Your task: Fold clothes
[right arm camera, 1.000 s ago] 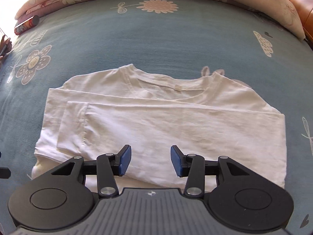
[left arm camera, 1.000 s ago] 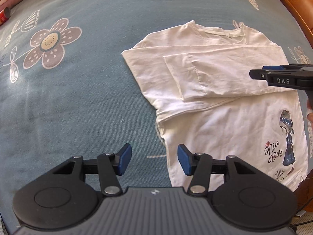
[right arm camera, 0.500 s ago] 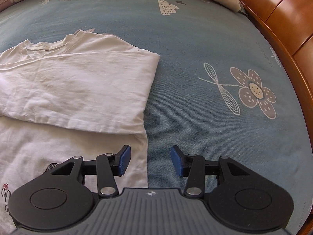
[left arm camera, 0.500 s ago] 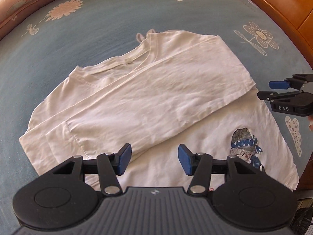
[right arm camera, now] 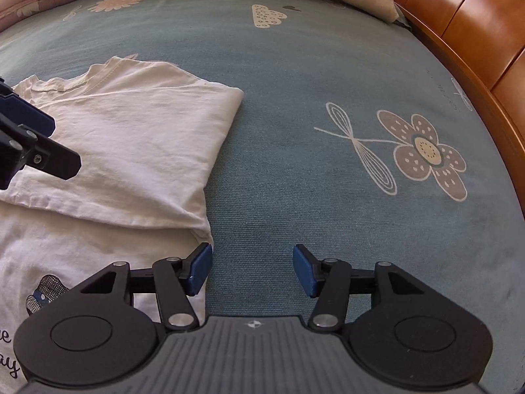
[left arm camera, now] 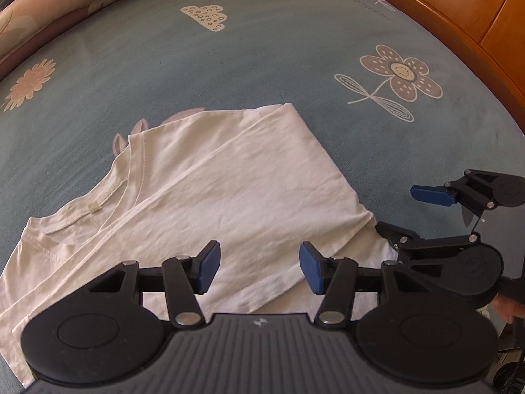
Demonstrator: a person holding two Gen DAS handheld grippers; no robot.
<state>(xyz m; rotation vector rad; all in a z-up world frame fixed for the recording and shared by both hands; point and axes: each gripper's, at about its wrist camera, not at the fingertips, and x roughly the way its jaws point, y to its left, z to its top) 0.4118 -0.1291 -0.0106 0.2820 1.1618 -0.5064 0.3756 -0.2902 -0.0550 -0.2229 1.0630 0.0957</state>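
While hovering low over the shirt [left arm camera: 236,190], keep the left claw [left arm camera: 259,271] released and empty, pads wide apart above the folded sleeve [left arm camera: 262,229]. Same for the right claw [right arm camera: 252,269]: released, holding nothing, straddling the shirt's right side edge just below the sleeve fold.

Judge the stage from the cloth itself: sleeves laid across the chest, lower body with its print [right arm camera: 46,292] flat and single-layered toward the near edge of the bed [right arm camera: 328,197]. Expect a fold of the body next, direction not yet readable.

For a clean fold, pinch only at an edge or corner, catching every layer meant to travel and none of the bedding beneath. Match both claws in height and pace for a straight crease. Avoid dragging across the sleeves, to spare the stacked layers any shifting. Lift little, lay down flat, let go only once settled. Press lightly on such soft bedding.

Farther on, note the collar [left arm camera: 98,203] lying flat, turned toward the far edge of the bed. Beyond it, only patterned bedding up to the wooden frame [left arm camera: 459,16] along the right edge.
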